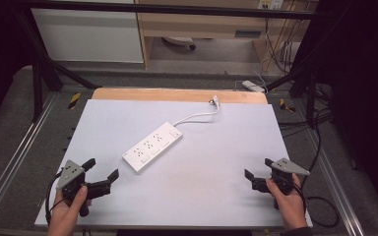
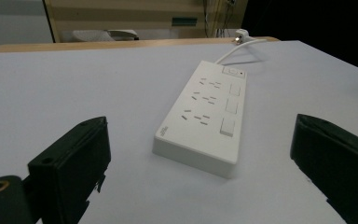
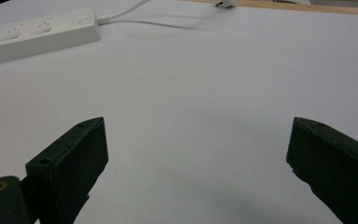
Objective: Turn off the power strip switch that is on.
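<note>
A lab: black metal frame (image 1: pixel 39 64) around the table (image 1: pixel 202 196), tangled cables (image 1: pixel 280 49).

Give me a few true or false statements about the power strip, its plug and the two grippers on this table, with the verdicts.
1. The power strip lies flat on the white table. True.
2. The left gripper is clamped on the strip. False: its jaws stand open, apart from the strip.
3. The plug lies at the table's far edge, in no socket. True.
4. The right gripper holds the cable. False: it is open with nothing between its jaws.
5. The strip has three switches beside its sockets. True.
</note>
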Demonstrator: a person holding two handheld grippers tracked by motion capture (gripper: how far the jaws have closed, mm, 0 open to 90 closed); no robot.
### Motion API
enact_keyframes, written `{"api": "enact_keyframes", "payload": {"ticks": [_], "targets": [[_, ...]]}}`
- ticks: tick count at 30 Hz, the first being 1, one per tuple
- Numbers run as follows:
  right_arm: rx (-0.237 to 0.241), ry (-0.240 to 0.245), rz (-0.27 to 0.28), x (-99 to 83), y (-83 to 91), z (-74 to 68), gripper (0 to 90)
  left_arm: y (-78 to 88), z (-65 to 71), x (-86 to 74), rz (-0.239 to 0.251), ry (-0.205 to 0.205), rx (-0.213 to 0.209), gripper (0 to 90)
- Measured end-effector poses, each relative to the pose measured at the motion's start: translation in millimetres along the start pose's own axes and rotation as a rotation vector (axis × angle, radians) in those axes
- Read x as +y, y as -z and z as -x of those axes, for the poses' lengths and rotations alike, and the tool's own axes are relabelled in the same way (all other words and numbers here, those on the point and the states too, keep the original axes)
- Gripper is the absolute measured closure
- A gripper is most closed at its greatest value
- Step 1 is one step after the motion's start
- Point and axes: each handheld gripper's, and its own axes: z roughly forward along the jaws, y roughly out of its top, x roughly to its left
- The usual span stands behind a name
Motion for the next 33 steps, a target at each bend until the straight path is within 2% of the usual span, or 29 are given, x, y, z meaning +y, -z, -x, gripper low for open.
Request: {"api": "enact_keyframes", "payload": {"ticks": [13, 20, 28, 33], "targets": [[0.000, -0.003, 0.036, 2.7, 1.5, 0.9, 4.5, -0.4, -0.1, 0.0, -0.002, 0.005, -0.005, 4.8], [0.002, 0.011, 0.068, 5.5, 2.7, 0.5, 4.4, -1.1, 0.7, -0.6, -0.014, -0.009, -0.003, 4.8], [0.020, 0.016, 0.116, 11.2, 5.2, -2.4, 4.5, -1.8, 1.6, -1.0, -0.018, -0.019, -0.003, 4.8], [0.034, 0.009, 0.122, 12.0, 5.7, -3.9, 4.4, -1.8, 1.7, -1.0, -0.019, -0.018, -0.004, 4.7]]}}
